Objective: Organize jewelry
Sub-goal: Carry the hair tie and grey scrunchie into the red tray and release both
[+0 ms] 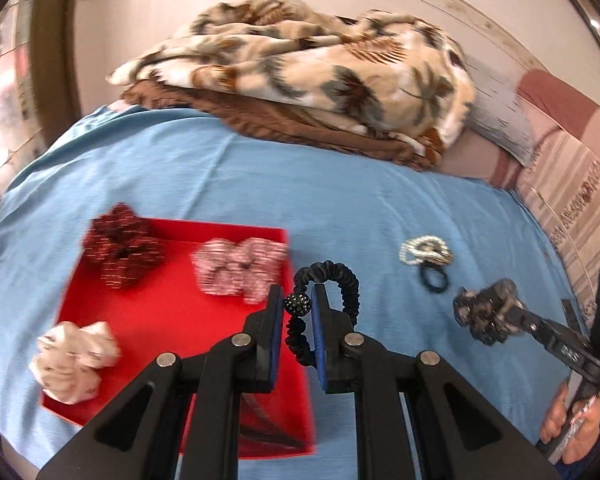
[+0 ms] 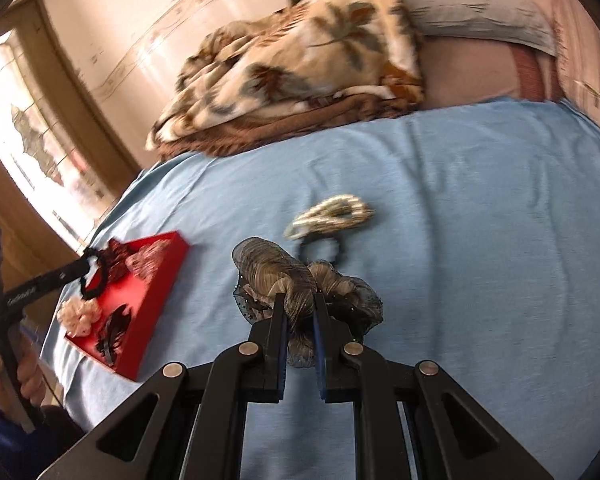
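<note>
Hair ties fill both our claws. Our left claw (image 1: pixel 297 304) pinches a black beaded scrunchie (image 1: pixel 327 300) over the near right edge of the red tray (image 1: pixel 172 320), likely for dropping beside the three scrunchies already inside. Our right claw (image 2: pixel 298 312) is clamped on a grey netted scrunchie (image 2: pixel 296 284), lifted off the blue sheet (image 2: pixel 460 240) right of the tray. A pearl hair tie (image 2: pixel 332 212) waits beyond it.

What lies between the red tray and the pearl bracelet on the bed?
Between the red tray and the pearl bracelet, only bare blue sheet on the bed, per the left wrist view.
</note>
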Motion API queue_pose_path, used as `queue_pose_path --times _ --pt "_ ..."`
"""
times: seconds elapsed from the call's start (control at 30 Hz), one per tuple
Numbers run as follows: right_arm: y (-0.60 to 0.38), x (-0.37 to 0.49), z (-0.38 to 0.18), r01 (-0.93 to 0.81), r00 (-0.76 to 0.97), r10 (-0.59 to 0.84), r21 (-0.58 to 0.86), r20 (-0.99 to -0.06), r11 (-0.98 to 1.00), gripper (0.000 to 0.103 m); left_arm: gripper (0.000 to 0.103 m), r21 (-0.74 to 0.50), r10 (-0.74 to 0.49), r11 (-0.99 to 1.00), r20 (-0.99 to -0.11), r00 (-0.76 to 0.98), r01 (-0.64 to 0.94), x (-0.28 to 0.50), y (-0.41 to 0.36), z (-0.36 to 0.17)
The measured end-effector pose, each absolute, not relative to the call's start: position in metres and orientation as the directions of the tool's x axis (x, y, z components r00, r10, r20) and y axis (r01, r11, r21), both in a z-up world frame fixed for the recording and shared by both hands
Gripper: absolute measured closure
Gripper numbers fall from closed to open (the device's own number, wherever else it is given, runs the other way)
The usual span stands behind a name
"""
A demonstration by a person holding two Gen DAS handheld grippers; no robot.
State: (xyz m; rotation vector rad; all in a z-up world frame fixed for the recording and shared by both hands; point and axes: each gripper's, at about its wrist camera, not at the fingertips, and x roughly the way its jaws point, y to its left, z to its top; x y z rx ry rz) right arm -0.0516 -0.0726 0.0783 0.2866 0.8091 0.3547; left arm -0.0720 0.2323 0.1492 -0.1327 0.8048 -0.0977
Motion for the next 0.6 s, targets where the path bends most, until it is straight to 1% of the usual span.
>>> queue_pose_path --times 0.23,0.4,0.6 --pt "0.012 -0.046 0.097 -0.342 0.572 0.503 0.369 -0.648 0.864 0.091 0.090 -0.141 -0.051 0.987 -0.723 0.689 -0.075 -0.071 0.296 0.143" --pt "0.069 -0.041 0.105 -0.420 0.515 0.570 0.391 -0.640 0.819 0.091 0.090 -0.178 -0.042 0.974 -0.745 0.666 -0.138 -0.065 0.332 0.127" --pt "0.116 -0.025 0.104 -0.447 0.452 0.627 0.448 -0.634 0.774 0.091 0.090 -0.212 -0.032 0.953 -0.780 0.624 -0.217 -0.054 0.365 0.107"
